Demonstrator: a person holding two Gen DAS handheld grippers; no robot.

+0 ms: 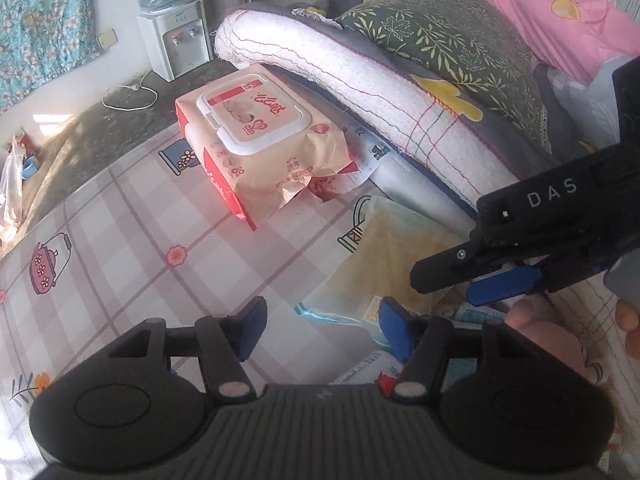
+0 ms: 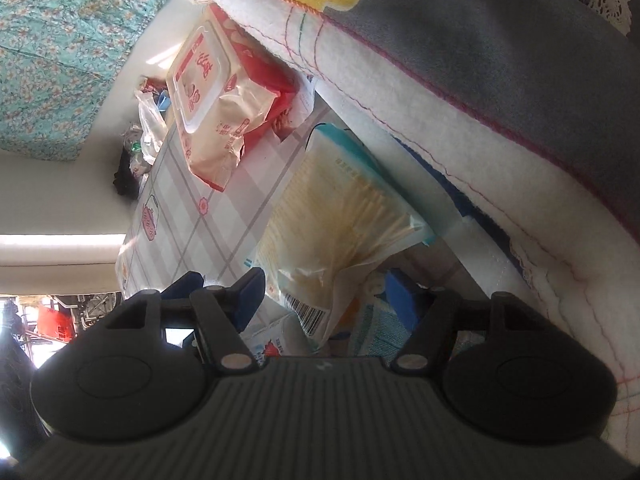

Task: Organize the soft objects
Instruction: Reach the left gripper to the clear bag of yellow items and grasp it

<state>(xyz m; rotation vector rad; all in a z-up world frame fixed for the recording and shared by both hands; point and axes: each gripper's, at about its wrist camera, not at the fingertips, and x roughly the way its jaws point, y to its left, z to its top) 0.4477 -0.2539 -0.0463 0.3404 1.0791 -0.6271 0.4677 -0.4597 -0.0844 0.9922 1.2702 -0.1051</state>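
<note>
A cream and red wet-wipes pack [image 1: 260, 140] with a white lid lies on the checked tablecloth [image 1: 140, 248]; it shows again as the wipes pack [image 2: 208, 92] in the right wrist view. A flat yellow tissue pack [image 1: 384, 260] lies nearer, beside a rolled white and grey quilt [image 1: 360, 92]. My left gripper [image 1: 322, 328] is open over the cloth at that pack's near corner, nothing between its pads. My right gripper [image 2: 326, 300] is open, with the barcode end of the yellow tissue pack [image 2: 340, 216] lying between its pads, untouched. The right gripper [image 1: 472, 280] also shows from the side.
A green leaf-print pillow [image 1: 440, 32] and pink cloth [image 1: 560, 20] lie on the quilt. A water dispenser [image 1: 180, 40] stands on the floor behind. More small packs [image 2: 276, 344] lie under the grippers. A hand [image 1: 528, 312] holds the right gripper. The quilt [image 2: 480, 100] looms on the right.
</note>
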